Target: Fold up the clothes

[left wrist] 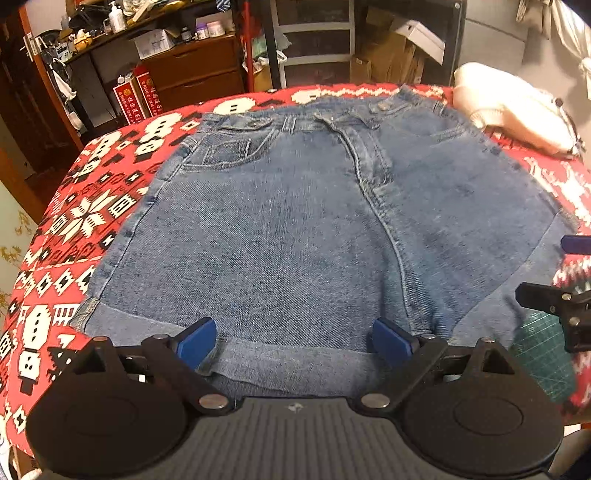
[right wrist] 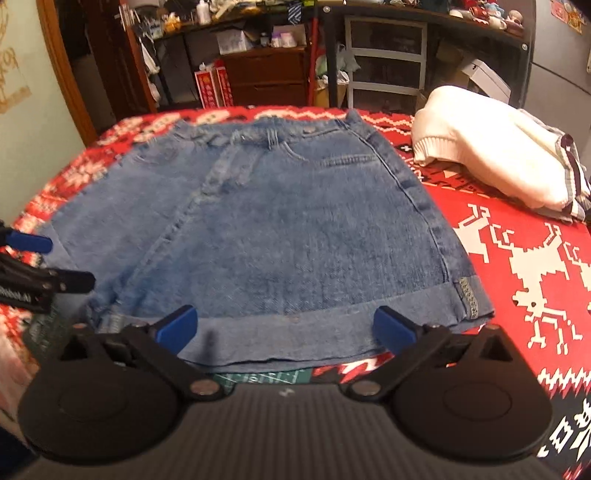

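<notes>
While the denim shorts (left wrist: 295, 229) lie flat on the red patterned table (left wrist: 74, 221), both grippers hang over their near hem. Left gripper (left wrist: 294, 341) and right gripper (right wrist: 284, 328) gape wide, holding nothing (a white sweater (right wrist: 491, 147) sits by the far right corner).

We see a red cloth (left wrist: 92, 221) with white snowmen and reindeer covering the desk, a green cutting mat (left wrist: 546, 354) peeking out at its near edge. Behind stand a wooden drawer chest (right wrist: 266, 77), 2 red boxes (right wrist: 214, 88), a plastic drawer unit (right wrist: 386, 55) and cluttered shelves (left wrist: 147, 22).
</notes>
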`<state>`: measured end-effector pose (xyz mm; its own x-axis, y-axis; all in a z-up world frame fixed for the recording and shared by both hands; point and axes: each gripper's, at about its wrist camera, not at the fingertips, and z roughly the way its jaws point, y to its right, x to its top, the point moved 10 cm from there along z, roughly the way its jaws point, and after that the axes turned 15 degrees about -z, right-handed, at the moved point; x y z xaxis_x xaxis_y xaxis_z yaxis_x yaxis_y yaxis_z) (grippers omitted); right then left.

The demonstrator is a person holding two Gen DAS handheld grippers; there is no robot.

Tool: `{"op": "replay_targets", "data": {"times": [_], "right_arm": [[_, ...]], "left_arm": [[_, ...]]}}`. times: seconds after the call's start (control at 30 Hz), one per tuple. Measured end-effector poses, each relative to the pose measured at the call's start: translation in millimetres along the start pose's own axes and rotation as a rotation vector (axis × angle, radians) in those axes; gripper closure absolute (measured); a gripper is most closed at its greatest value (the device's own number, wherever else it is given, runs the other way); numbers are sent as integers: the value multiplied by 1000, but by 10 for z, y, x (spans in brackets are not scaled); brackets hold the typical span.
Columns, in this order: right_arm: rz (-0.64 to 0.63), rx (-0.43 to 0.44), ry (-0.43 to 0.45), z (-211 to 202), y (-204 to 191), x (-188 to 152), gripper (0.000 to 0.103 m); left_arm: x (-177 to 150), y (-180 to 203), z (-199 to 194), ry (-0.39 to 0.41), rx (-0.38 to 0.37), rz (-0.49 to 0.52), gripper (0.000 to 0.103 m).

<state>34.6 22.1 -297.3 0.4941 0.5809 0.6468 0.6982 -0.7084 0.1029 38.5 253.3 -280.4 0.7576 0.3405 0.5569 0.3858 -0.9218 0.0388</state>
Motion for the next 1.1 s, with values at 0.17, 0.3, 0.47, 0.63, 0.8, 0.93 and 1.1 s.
{"op": "replay_targets", "data": {"times": [0.17,0.3,0.47,0.63,0.8,0.93,1.1], "right_arm": [[-37,-40,-34,125,-38,-84,0],[-19,-31,-25,165,-25,-97,0],[-18,-44,-1,163,-30,-119,0],[-18,-47,4,163,-30,-107,0],[-16,-44,-4,176,-30,-96,0],[-15,-44,-7,181,-26,-91,0],[-15,-49,5,178,-33,-98,0]], "left_arm": [[-70,-14,158,-37,29,13,8],[-83,-52,170,-21,42,-10,0],[-106,-131,196,-28,5,-79,0],[-89,-107,195,-10,-5,-63,0],[-77,-110,200,1,-21,-61,0],[-56,-88,212,26,-31,-69,0],[-44,-61,223,79,-48,-82,0]]}}
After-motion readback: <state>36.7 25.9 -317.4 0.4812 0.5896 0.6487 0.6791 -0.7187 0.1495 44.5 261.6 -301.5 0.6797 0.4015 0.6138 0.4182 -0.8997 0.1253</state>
